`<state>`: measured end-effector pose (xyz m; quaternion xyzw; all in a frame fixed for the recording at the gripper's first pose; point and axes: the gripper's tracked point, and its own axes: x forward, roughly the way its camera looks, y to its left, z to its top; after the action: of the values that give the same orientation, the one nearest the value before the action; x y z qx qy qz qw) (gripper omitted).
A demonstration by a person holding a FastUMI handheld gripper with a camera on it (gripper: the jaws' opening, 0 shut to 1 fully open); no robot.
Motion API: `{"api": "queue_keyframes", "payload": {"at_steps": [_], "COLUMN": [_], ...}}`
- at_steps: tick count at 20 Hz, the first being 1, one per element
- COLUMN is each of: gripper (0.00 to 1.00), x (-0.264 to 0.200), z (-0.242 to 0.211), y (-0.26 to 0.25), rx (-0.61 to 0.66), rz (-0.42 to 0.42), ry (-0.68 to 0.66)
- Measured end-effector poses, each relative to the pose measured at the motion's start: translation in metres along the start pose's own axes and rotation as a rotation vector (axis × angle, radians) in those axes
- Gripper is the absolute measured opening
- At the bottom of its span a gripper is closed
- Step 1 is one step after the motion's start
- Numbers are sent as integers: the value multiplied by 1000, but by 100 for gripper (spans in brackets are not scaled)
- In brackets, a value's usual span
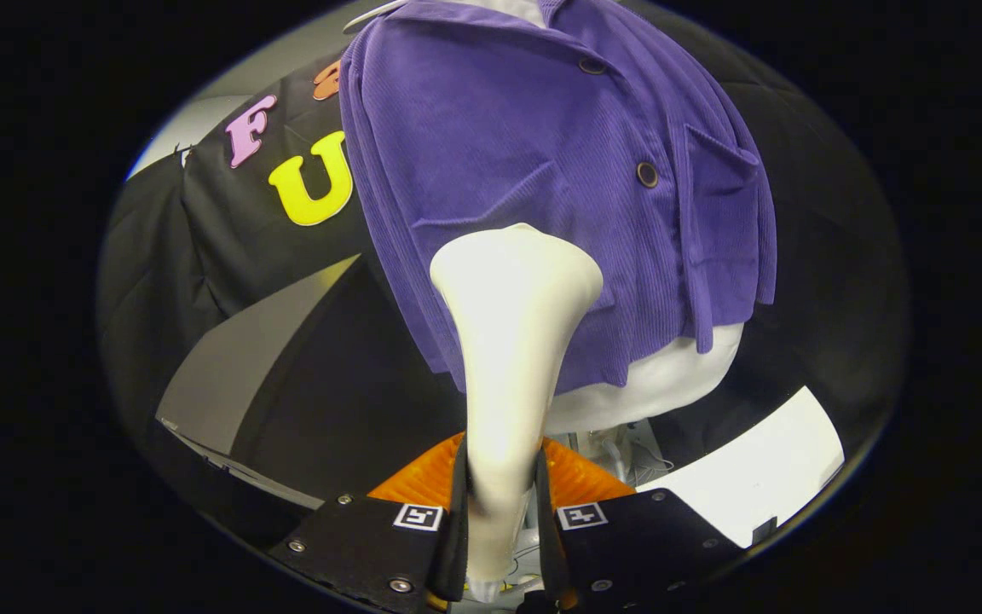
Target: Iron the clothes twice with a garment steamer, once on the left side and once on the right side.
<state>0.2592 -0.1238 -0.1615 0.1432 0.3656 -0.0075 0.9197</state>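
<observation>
The steamer (512, 341) stands upright between the two fingers of the gripper (501, 512), and both fingers press on its narrow handle, so the claw is pinching it. I think the low grip on the handle leaves the wide head free to meet the cloth. The head rises beyond the fingertips and is in front of the lower part of the purple shirt (542, 170); I cannot tell if it touches the cloth or is only very near.

To the left of the steamer there is a grey sloping panel (235, 367) in front of the black wall. Behind the steamer, the shirt hangs on a white dummy (653, 384), which probably keeps the cloth stretched and flat for the steam. The head points at the side of the shirt left of the row of buttons (647, 174), so this looks like the pass on that side. To the right of the steamer, past the buttons, there is a chest pocket (725, 179), and lower, a white sheet (755, 477) lies near the base of the dummy.
</observation>
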Motion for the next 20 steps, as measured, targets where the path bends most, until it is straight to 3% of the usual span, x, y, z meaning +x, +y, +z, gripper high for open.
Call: {"api": "queue_keyframes", "payload": {"at_steps": [12, 20], "gripper": [35, 34], "x": [50, -1], "z": [-82, -47], "y": [-6, 0], "rx": [41, 27], "rz": [-44, 21], "ry": [146, -20]}}
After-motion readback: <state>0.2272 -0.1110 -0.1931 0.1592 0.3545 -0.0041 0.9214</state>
